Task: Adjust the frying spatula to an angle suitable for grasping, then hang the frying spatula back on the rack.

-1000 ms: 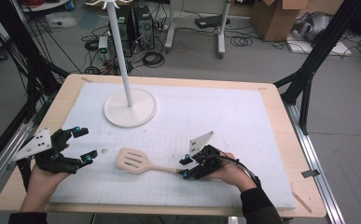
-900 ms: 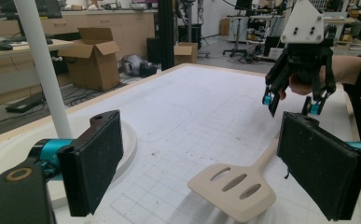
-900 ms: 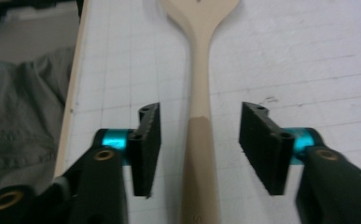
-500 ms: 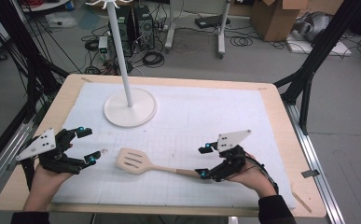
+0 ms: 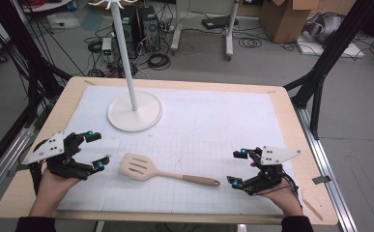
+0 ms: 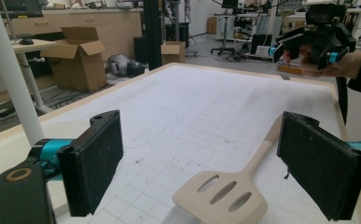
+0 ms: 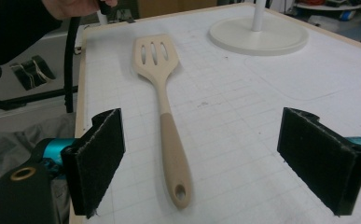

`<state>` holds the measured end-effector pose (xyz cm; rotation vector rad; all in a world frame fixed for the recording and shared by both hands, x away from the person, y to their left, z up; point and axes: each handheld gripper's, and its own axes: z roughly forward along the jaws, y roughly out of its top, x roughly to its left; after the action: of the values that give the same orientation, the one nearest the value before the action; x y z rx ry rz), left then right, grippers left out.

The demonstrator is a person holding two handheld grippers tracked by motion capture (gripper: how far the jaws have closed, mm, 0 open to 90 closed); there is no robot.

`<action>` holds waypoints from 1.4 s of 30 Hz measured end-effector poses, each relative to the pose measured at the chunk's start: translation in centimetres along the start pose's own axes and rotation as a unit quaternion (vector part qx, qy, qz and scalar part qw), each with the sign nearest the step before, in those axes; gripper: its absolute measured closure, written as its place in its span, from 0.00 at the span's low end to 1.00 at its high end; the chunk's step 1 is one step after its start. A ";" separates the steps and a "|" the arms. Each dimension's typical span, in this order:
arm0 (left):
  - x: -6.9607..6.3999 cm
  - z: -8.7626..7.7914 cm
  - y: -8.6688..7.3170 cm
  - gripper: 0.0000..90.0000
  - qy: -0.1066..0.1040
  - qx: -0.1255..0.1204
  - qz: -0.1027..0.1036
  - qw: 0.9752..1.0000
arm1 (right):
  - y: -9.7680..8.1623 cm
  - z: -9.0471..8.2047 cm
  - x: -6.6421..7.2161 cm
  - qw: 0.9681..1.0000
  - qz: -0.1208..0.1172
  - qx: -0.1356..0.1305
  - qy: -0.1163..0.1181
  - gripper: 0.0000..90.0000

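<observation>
A pale wooden slotted spatula (image 5: 167, 174) lies flat on the white mat, head to the left and handle to the right. My left gripper (image 5: 99, 150) stands open just left of the head, with nothing between its pads. In the left gripper view the spatula (image 6: 225, 193) lies ahead of and between the open jaws of my left gripper (image 6: 208, 165). My right gripper (image 5: 235, 167) stands a little right of the handle's end; its jaws have just been opening and nothing is between them. In the right gripper view the handle (image 7: 173, 158) lies on the mat in front of the right gripper (image 7: 206, 158).
A white stand with a round base (image 5: 135, 112) and a thin pole rises at the back left of the mat. The wooden table edge (image 5: 291, 121) frames the mat. Cables, boxes and black frame legs are on the floor beyond.
My right gripper has let go of the spatula's handle, opened its jaws and drawn back to the right. The spatula stays flat on the mat. The left gripper has barely moved.
</observation>
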<state>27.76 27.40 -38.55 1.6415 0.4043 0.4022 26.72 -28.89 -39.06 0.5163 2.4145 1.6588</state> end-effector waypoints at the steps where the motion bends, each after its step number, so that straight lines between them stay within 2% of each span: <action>1: 0.0 0.1 0.0 0.16 -0.002 0.001 0.000 1.000 | 0.0 0.0 0.0 1.000 0.000 0.000 0.000 0.16; 5: -0.1 0.4 0.2 0.16 -0.006 0.000 0.004 1.000 | -0.3 -0.6 0.0 1.000 -0.003 -0.007 -0.003 0.15; 6: -0.1 0.6 0.3 0.16 -0.008 -0.001 0.004 1.000 | -0.3 -1.0 -0.1 1.000 -0.005 -0.014 -0.010 0.15; 12: -0.4 1.0 0.6 0.16 -0.014 -0.001 0.009 1.000 | -0.4 -2.0 -0.3 0.999 0.012 -0.037 -0.022 0.14; 17: -0.7 1.3 0.8 0.16 -0.020 -0.001 0.012 1.000 | -0.5 -2.2 -0.4 0.999 0.007 -0.041 -0.028 0.14; 23: -1.3 2.6 1.6 0.15 -0.041 0.008 0.024 0.999 | -0.5 -2.3 -0.4 0.998 0.009 -0.044 -0.032 0.14; 27: -2.2 4.4 2.4 0.15 -0.066 0.015 0.037 0.997 | -0.5 -2.2 -0.4 0.998 0.008 -0.045 -0.034 0.14; 29: -2.3 4.8 2.5 0.15 -0.071 0.016 0.039 0.997 | -0.5 -2.2 -0.5 0.998 0.007 -0.046 -0.036 0.14; 31: -2.6 5.8 2.7 0.15 -0.082 0.020 0.042 0.996 | -0.5 -2.2 -0.5 0.998 0.008 -0.046 -0.034 0.14; 33: -2.9 7.5 2.9 0.15 -0.103 0.037 0.048 0.993 | -0.5 -2.2 -0.5 0.998 0.008 -0.045 -0.036 0.14; 34: -2.9 7.5 2.9 0.15 -0.103 0.037 0.048 0.993 | -0.5 -2.2 -0.5 0.998 0.008 -0.045 -0.036 0.14; 36: -3.3 9.2 3.1 0.15 -0.122 0.056 0.054 0.989 | -0.5 -2.2 -0.5 0.998 0.008 -0.045 -0.037 0.14; 37: -3.3 9.2 3.1 0.15 -0.122 0.056 0.054 0.989 | -0.5 -2.2 -0.5 0.998 0.008 -0.045 -0.037 0.14; 38: -3.6 10.1 3.1 0.15 -0.132 0.065 0.056 0.987 | -0.5 -2.2 -0.6 0.998 0.009 -0.044 -0.037 0.14; 39: -3.6 10.1 3.1 0.15 -0.132 0.065 0.056 0.987 | -0.5 -2.2 -0.6 0.998 0.009 -0.044 -0.037 0.14; 40: -3.7 11.0 3.1 0.15 -0.142 0.078 0.059 0.985 | -0.6 -2.2 -0.5 0.998 0.010 -0.044 -0.038 0.14; 41: -3.7 11.0 3.1 0.15 -0.142 0.078 0.059 0.985 | -0.6 -2.2 -0.5 0.998 0.010 -0.044 -0.038 0.14; 42: -4.0 11.7 3.0 0.15 -0.151 0.091 0.064 0.982 | -0.6 -2.3 -0.5 0.998 0.011 -0.043 -0.034 0.14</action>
<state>30.04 15.01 -36.91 1.8783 0.1104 0.2101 26.35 -31.22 -38.80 0.5781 2.2868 1.7177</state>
